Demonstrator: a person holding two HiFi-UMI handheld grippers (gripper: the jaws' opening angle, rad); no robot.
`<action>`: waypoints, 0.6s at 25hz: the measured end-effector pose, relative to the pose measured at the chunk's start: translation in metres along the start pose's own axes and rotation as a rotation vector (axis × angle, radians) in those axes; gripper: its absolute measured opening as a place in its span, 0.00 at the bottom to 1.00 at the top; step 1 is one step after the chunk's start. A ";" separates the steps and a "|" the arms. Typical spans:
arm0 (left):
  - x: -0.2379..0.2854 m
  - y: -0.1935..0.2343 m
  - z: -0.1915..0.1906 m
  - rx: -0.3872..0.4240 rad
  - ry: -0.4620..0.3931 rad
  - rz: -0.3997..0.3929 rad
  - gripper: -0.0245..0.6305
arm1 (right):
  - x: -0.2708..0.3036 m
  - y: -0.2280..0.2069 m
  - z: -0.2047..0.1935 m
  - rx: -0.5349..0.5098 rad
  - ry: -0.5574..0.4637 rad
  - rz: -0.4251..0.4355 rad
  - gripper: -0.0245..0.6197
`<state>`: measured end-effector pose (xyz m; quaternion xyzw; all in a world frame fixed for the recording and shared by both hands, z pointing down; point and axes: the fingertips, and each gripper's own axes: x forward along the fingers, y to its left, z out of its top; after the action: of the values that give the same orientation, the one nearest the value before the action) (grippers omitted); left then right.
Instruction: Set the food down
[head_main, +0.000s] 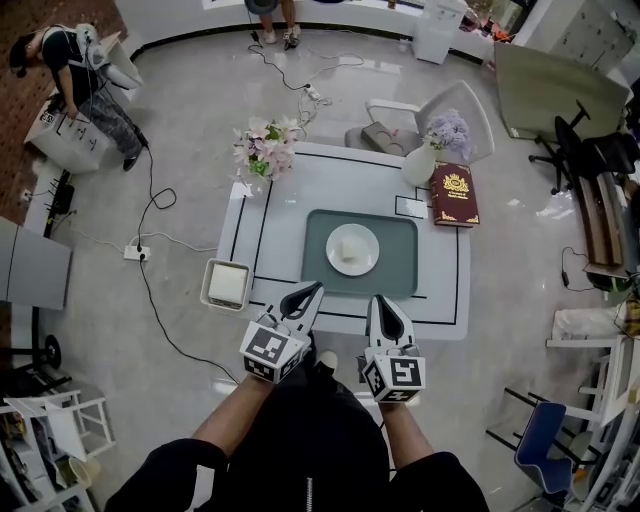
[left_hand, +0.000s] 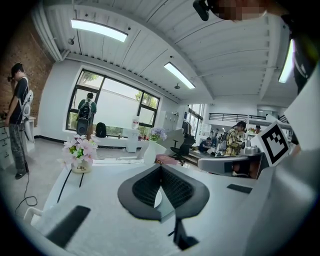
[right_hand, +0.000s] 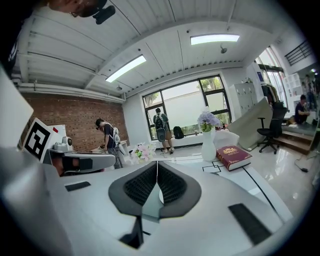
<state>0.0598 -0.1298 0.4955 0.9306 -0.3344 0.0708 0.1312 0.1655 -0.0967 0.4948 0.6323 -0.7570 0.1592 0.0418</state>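
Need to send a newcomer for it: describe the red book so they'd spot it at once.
Start at the white table in the middle of the floor, then go to its corner with the white vase of purple flowers. The book lies flat beside that vase: dark red with a gold emblem, the only red thing on the table.

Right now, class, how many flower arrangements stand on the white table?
2. A pink-and-white bouquet at the table's far left corner; a lavender bunch in a white vase at the far right, beside the red book. None seems hidden.
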 end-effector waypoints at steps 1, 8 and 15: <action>-0.003 -0.005 0.000 -0.001 -0.003 0.000 0.05 | -0.006 0.001 -0.002 0.001 0.000 0.002 0.06; -0.019 -0.033 -0.002 0.005 -0.013 -0.001 0.05 | -0.038 0.005 -0.014 0.010 0.004 -0.001 0.06; -0.025 -0.056 -0.017 0.011 -0.003 -0.016 0.05 | -0.060 0.005 -0.018 -0.010 -0.006 0.001 0.05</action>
<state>0.0756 -0.0678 0.4956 0.9340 -0.3268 0.0701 0.1259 0.1696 -0.0340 0.4950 0.6323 -0.7582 0.1533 0.0427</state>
